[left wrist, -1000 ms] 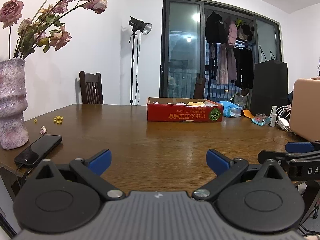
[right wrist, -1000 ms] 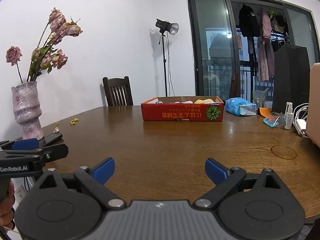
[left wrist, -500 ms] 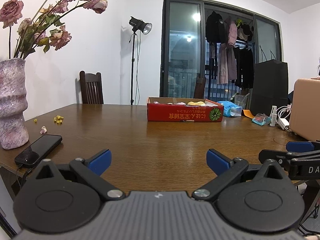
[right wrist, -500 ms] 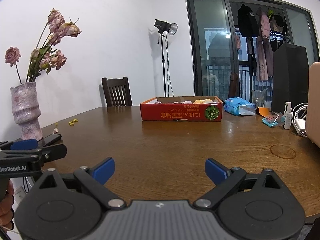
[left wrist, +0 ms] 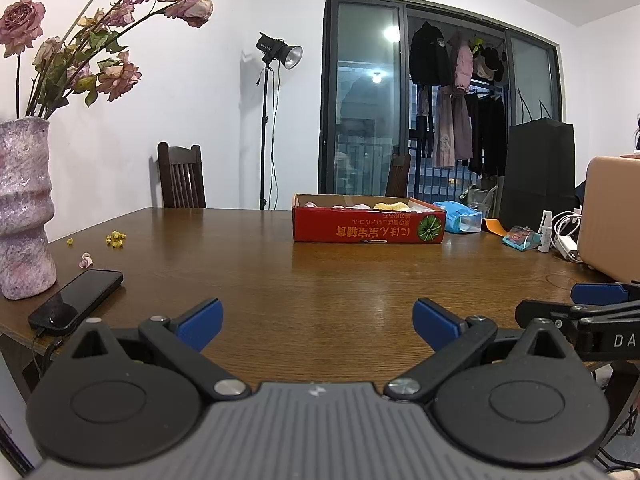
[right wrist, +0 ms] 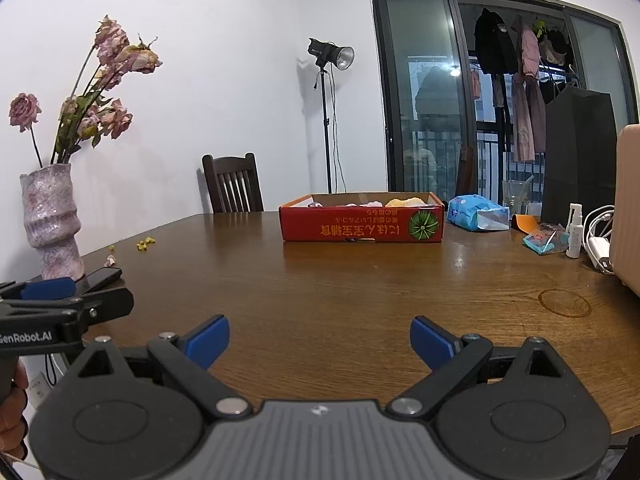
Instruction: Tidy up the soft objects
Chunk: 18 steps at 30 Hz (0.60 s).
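soft objects (right wrist: 404, 202) in yellow, pink and white are seen lying inside a red cardboard box (right wrist: 362, 229), which is set at twelve o'clock on the far part of the wooden surface (right wrist: 360, 292). the left hand-held gripper (left wrist: 318, 322) is held low over the near edge with its blue-padded fingers spread wide and nothing between them. the right hand-held gripper (right wrist: 320, 340) is held the same way, fingers apart and empty, well apart from the box. a pink vase (left wrist: 24, 208) of dried roses is placed at nine o'clock, with a black phone (left wrist: 76, 300) lying just beside it. a blue tissue pack (right wrist: 476, 213) is seen at one o'clock beside the box.
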{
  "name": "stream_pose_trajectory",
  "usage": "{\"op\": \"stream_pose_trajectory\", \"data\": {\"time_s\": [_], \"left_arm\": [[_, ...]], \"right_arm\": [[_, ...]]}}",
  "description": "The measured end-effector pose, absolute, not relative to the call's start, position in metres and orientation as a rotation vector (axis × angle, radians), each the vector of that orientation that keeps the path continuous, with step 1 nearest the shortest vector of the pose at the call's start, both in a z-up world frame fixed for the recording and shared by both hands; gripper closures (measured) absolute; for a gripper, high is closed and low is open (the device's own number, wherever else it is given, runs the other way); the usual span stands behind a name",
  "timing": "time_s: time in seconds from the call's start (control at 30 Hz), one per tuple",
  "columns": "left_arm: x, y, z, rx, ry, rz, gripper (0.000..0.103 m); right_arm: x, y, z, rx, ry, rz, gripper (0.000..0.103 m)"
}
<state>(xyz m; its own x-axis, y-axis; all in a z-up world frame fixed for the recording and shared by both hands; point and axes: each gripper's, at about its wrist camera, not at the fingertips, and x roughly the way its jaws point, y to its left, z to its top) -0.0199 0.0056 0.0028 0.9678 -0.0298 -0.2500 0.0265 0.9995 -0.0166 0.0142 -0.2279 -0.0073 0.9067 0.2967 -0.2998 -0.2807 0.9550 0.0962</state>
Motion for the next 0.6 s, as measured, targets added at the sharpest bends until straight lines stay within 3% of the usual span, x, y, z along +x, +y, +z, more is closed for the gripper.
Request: {"op": "stream_pose_trajectory", "data": {"time_s": [0.6], "left_arm": [[-0.0203,0.0051,0.0043,-0.003,0.242,-0.037,0.000]], "right_arm": [[0.0135,-0.2278,-0.0069,0.049,0.314,0.298,0.006]]}}
